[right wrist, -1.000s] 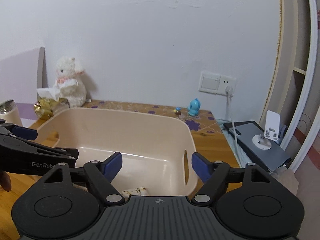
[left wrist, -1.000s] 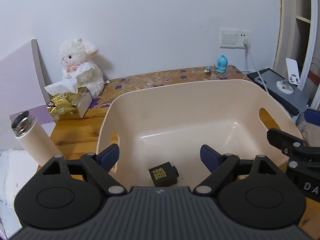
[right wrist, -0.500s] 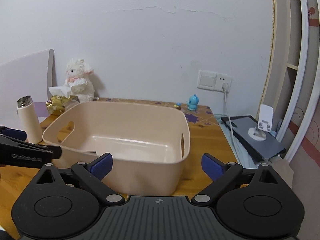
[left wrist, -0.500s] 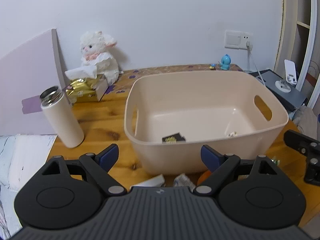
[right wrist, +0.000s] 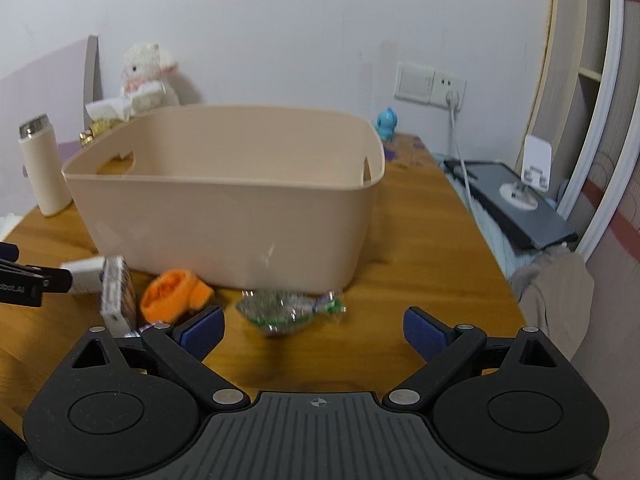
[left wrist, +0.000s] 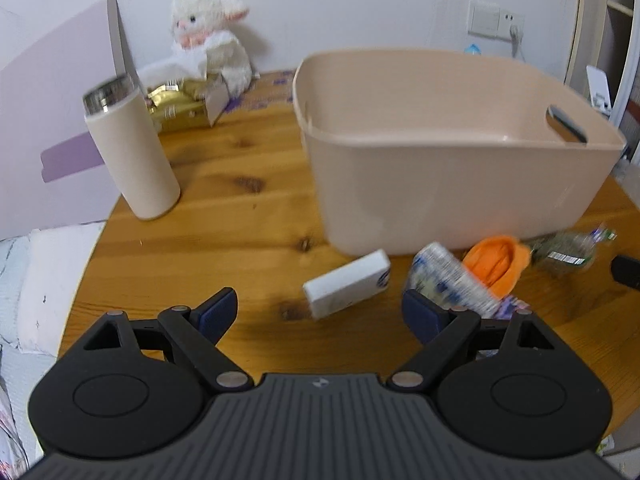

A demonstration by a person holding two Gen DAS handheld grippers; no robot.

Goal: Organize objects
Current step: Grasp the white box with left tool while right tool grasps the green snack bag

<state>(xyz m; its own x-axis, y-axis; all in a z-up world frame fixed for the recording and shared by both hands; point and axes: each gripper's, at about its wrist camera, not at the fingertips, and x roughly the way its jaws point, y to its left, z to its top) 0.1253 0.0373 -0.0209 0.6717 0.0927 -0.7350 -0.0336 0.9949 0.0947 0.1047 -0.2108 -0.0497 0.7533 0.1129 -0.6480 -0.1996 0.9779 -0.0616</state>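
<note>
A beige plastic bin (left wrist: 448,184) (right wrist: 224,216) stands on the round wooden table. In front of it lie a small white box (left wrist: 347,283) (right wrist: 82,275), a blue-patterned packet (left wrist: 452,280) (right wrist: 114,292), an orange cloth item (left wrist: 496,262) (right wrist: 174,294) and a clear green wrapper (left wrist: 566,248) (right wrist: 286,308). My left gripper (left wrist: 322,314) is open, low over the table just short of the white box. My right gripper (right wrist: 314,326) is open too, with the green wrapper lying between and ahead of its fingers. The bin's inside is hidden from both views.
A cream flask (left wrist: 130,152) (right wrist: 42,168) stands left of the bin. Behind it are a gold tissue box (left wrist: 180,106) and a white plush lamb (left wrist: 208,36) (right wrist: 146,74). A blue figurine (right wrist: 386,122), wall socket (right wrist: 430,84), and grey device (right wrist: 520,208) are to the right.
Both grippers have drawn back from over the bin and dropped low toward the table's front. The loose items in front of the bin have come into view. Both stay open.
</note>
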